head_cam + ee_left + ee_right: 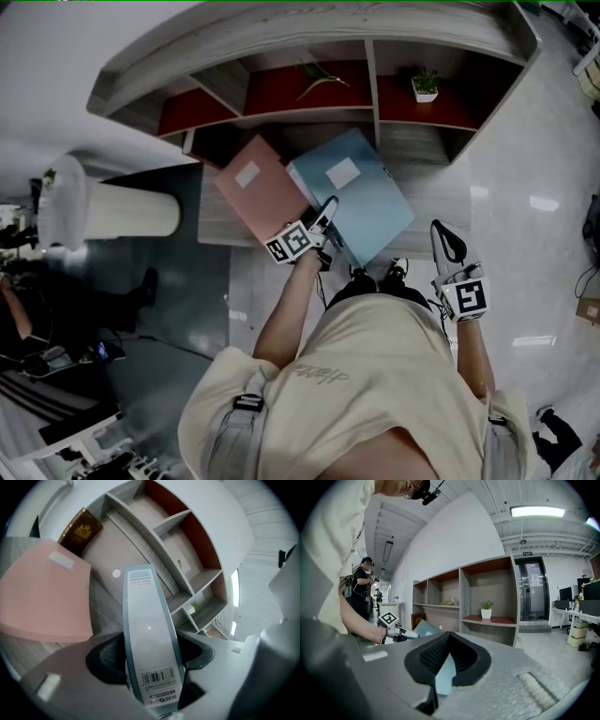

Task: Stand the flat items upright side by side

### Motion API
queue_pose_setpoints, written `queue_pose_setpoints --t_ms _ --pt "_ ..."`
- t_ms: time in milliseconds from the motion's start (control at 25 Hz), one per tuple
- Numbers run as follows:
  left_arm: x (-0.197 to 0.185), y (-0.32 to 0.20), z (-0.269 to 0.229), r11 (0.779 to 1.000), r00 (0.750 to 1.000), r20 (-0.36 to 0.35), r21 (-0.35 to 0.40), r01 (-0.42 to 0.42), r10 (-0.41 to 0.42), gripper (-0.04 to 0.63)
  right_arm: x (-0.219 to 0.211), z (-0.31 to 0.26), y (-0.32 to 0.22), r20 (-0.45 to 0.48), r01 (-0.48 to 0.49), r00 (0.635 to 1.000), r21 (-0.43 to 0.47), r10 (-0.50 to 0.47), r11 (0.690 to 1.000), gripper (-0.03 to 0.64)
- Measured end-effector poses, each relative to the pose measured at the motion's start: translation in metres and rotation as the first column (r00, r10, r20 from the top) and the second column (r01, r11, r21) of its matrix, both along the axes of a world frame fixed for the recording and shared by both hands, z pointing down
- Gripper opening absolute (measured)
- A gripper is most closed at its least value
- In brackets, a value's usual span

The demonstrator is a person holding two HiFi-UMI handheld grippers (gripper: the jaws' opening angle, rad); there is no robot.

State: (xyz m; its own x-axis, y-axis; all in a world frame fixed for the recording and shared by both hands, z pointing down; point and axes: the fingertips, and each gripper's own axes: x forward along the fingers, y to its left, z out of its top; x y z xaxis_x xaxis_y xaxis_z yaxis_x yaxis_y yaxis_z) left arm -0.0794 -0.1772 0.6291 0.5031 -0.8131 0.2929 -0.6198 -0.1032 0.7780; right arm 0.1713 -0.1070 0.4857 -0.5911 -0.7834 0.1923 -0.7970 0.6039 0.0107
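Nearest the person, the right tongs [448,239] are closed together with nothing in them, held off to the right, well apart from the desk [214,225]. The left tongs [326,214] are clamped on the near narrow edge of the blue file box [361,192], which is tilted up over the desk just beside the pink file box [258,187] lying flat. Beyond them stands the shelf unit [309,37], with a dark red book [80,530] and a potted plant [425,84].
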Motion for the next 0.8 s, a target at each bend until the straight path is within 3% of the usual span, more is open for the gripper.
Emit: queue_pose_setpoints --t_ms 160,280,400,520,680,800 --pt "-0.021 -0.003 -0.032 0.992 0.991 0.118 0.113 0.050 -0.064 0.333 -0.002 -0.001 -0.002 0.011 0.011 1.000 0.014 -0.011 1.000 0.000" --pt "-0.032 -0.002 -0.061 0.972 0.966 0.235 0.227 0.056 -0.110 0.331 -0.006 -0.002 -0.003 0.011 0.025 1.000 0.020 -0.025 0.999 0.000" --pt "-0.029 0.002 -0.083 0.944 0.908 0.396 0.329 -0.003 -0.135 0.331 -0.007 -0.002 -0.003 0.007 0.036 0.999 0.018 -0.036 0.999 0.001" --pt "-0.022 0.008 -0.087 0.925 0.840 0.519 0.374 -0.060 -0.155 0.330 -0.009 -0.001 -0.002 0.002 0.045 0.999 0.018 -0.045 0.999 0.000" --pt "-0.012 0.022 -0.077 0.919 0.783 0.594 0.387 -0.079 -0.183 0.331 -0.009 0.001 0.000 -0.003 0.047 0.999 0.014 -0.047 0.999 0.000" --pt "-0.004 0.034 -0.058 0.930 0.724 0.667 0.354 -0.098 -0.177 0.328 -0.008 0.003 0.001 -0.005 0.040 0.999 0.009 -0.040 0.999 0.000"
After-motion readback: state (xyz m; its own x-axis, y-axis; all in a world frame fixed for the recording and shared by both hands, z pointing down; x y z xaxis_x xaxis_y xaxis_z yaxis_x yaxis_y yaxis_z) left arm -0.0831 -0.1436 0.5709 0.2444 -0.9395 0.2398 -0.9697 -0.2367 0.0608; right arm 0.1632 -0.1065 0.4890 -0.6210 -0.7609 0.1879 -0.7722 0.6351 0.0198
